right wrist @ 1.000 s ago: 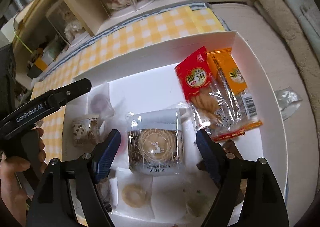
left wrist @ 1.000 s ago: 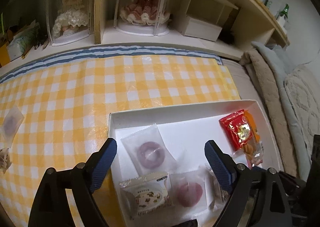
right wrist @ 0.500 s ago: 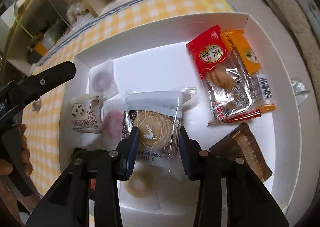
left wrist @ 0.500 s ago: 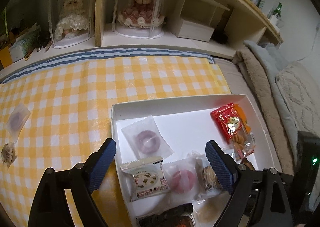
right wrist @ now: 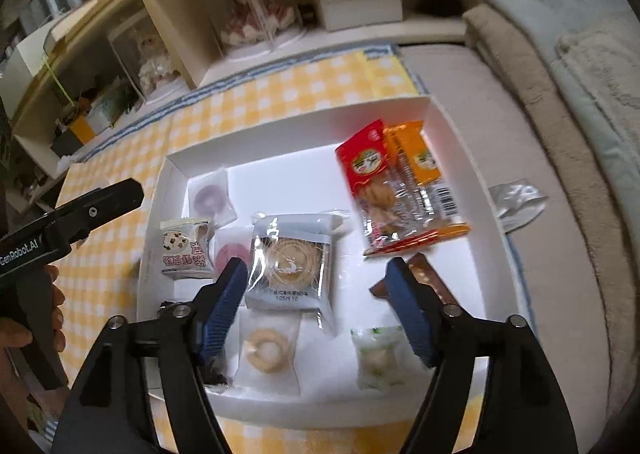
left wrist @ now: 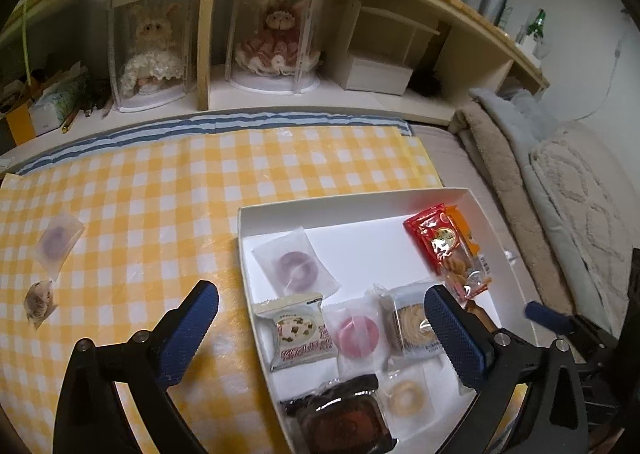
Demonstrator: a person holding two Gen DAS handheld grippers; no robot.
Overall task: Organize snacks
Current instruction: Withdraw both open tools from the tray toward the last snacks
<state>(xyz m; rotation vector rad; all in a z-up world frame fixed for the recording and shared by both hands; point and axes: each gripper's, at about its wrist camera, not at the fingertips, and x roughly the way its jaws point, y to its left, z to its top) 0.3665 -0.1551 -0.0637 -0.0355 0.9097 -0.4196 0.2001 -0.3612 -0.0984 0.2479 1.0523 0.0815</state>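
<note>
A white box point(left wrist: 352, 199) on the yellow checked cloth holds several wrapped snacks. My right gripper point(right wrist: 316, 288) hovers over a grey deer-print cookie pack point(right wrist: 292, 262) that lies flat in the box. Its jaws are opening and the pads stand clear of the pack. My left gripper point(left wrist: 324, 328) hangs over the box's left wall, jaws opening wide with nothing between them. Below it lie a cookie pack point(left wrist: 300, 330) and a pink pastry point(left wrist: 356, 334). Out on the cloth at the left are a purple ring pastry point(left wrist: 56, 240) and a small wrapped snack point(left wrist: 38, 300).
Red and orange cracker packs point(right wrist: 384, 190) lie at the box's right side, and a silver wrapper point(right wrist: 516, 202) lies outside it. A shelf with two boxed dolls point(left wrist: 276, 38) runs along the back. Folded blankets point(left wrist: 540, 182) lie to the right. A hand point(right wrist: 36, 318) holds the left gripper.
The right gripper closed around the deer-print pack, then opened and rose, leaving it in the box. The left gripper drew back and upward and opened wider.
</note>
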